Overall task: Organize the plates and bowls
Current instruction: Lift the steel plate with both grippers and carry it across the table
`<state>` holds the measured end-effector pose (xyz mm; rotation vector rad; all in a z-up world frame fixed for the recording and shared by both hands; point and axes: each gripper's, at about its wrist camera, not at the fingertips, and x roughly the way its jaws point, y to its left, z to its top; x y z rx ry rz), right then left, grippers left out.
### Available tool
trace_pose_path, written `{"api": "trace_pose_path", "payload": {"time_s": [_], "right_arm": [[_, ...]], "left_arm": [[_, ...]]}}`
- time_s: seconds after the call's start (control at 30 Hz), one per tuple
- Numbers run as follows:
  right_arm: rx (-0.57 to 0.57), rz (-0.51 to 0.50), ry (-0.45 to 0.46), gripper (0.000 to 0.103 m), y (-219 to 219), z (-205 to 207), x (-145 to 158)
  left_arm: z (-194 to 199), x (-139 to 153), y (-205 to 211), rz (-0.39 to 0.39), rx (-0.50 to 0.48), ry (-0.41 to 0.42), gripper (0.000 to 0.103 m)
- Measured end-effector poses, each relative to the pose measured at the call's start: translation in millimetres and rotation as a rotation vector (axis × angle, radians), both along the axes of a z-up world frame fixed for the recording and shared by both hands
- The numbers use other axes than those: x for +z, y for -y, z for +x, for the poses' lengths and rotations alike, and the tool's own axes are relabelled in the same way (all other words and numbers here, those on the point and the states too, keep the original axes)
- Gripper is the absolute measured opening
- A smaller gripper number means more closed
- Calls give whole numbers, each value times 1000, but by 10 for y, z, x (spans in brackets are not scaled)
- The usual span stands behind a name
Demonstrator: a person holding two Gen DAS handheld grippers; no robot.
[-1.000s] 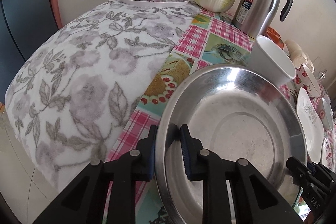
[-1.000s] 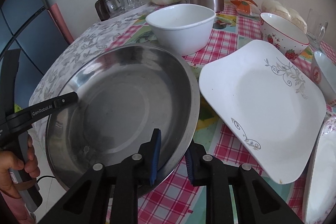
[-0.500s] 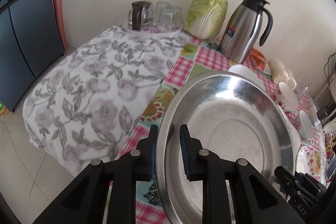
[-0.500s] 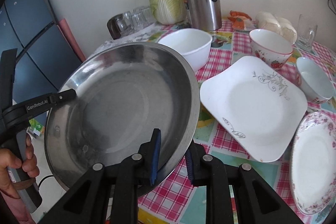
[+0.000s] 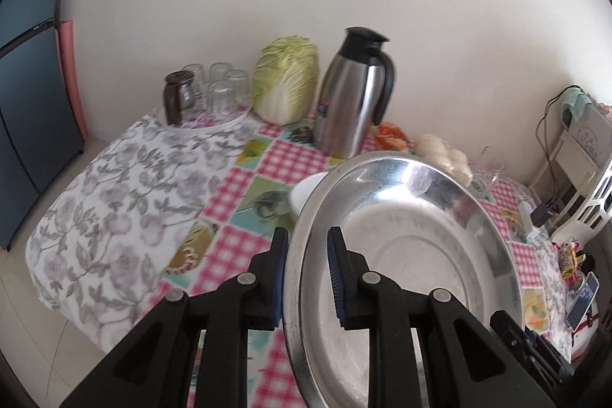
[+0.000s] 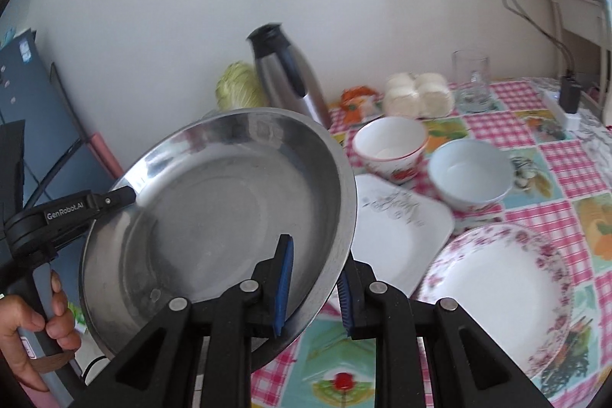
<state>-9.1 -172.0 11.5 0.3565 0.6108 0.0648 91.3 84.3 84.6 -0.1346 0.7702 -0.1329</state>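
table: checkered cloth (image 6: 566,129), crowded
steel pan (image 6: 214,217): stiff, slick, best held by opposite rims
left gripper (image 5: 306,278): clamps rim
right gripper (image 6: 313,289): clamps rim too

one steel basin (image 6: 214,213). two plates: a square white plate (image 6: 397,236) and a floral plate (image 6: 497,278). three bowls: a strawberry bowl (image 6: 390,148), a pale blue bowl (image 6: 470,174) and a white bowl (image 5: 306,192). one thermos jug (image 5: 352,98), one cabbage (image 5: 287,85), one glass mug (image 6: 471,83), four tumblers (image 5: 220,88).
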Motion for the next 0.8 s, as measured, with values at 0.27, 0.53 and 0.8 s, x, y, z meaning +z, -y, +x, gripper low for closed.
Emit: {"api": "trace_pose_path", "payload": {"time_s": [0.27,0.53,0.8], "right_arm": [[-133,10,16,24,596,-70,24],[-202,17,-13,24,991,23,-129],[-190,-33,-83,23,951,249,-341]], "left_arm": [[186,-58,618,-78,-38,-30,21],[408,-319,959,-134,-53,-102,21],[656,-737,953,-163,-11,-198,21]]}}
